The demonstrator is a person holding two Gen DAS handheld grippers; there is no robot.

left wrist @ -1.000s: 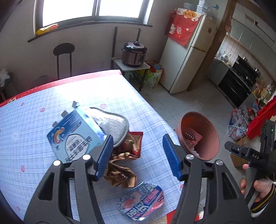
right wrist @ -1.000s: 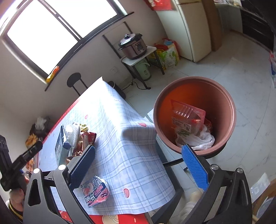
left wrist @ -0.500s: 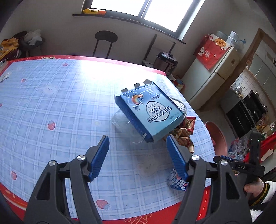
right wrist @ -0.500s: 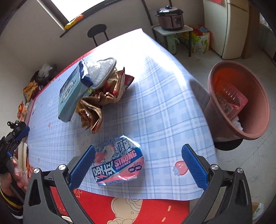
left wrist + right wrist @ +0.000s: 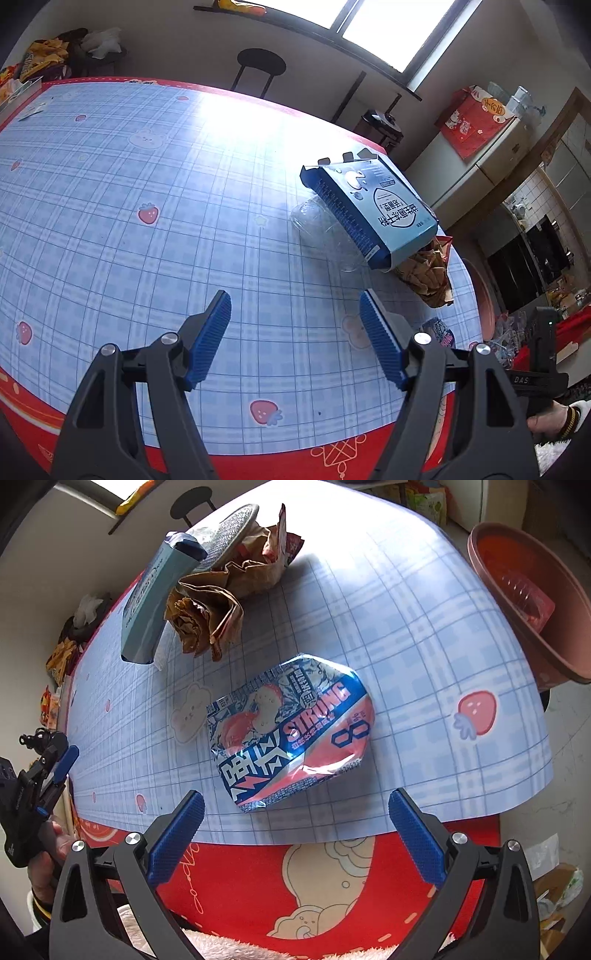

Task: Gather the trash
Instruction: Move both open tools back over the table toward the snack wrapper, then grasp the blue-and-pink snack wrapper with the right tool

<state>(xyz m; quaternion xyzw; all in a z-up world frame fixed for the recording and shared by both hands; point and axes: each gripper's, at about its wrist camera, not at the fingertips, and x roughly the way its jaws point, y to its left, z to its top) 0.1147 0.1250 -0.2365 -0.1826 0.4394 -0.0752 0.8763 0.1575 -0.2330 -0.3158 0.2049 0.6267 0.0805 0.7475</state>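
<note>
Both grippers dropped closer — snack wrapper (image 5: 291, 731) ahead of right gripper (image 5: 295, 830) jaws.

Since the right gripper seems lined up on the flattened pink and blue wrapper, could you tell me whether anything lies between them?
Nothing visible does. The right gripper hangs open over the table's near edge, and the pink and blue wrapper lies flat just beyond its fingertips on bare tablecloth. The brown paper pile sits farther back, clear of the approach.
</note>
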